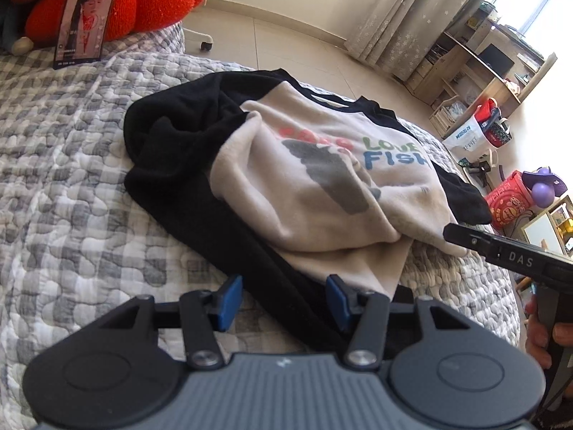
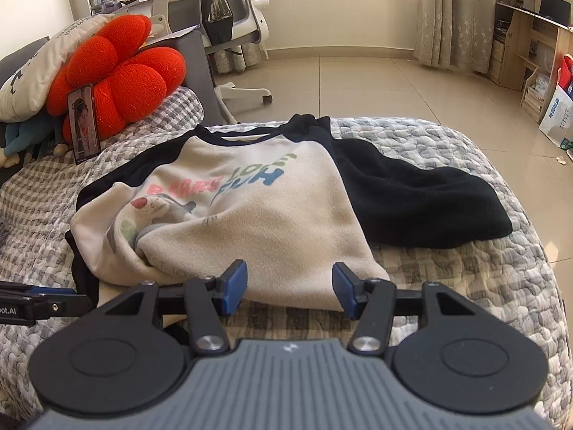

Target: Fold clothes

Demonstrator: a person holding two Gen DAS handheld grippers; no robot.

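Surroundings: red cushion (image 2: 118, 71), propped phone (image 2: 85, 123) at bed head (nothing obstructing) | Item: sweatshirt (image 2: 250, 208) rumpled on quilt (image 2: 483, 268) | Left gripper (image 1: 283, 299), right gripper (image 2: 283, 286): jaws wide, empty, at near hem.

Both cameras sit low over the quilt (image 2: 465, 286), each looking forward between its own blue-padded fingers. The left wrist view looks across the shirt (image 1: 322, 197) from its hem side, tilted, facing toward the desk (image 1: 483, 68) and curtains (image 1: 404, 18). The right wrist view sits level and close to the hem of the shirt (image 2: 250, 215), facing the chair (image 2: 229, 18) and far wall. Both views share the shirt, the red cushion (image 2: 121, 71) and the propped phone (image 1: 86, 18); each also catches an edge of the other tool.
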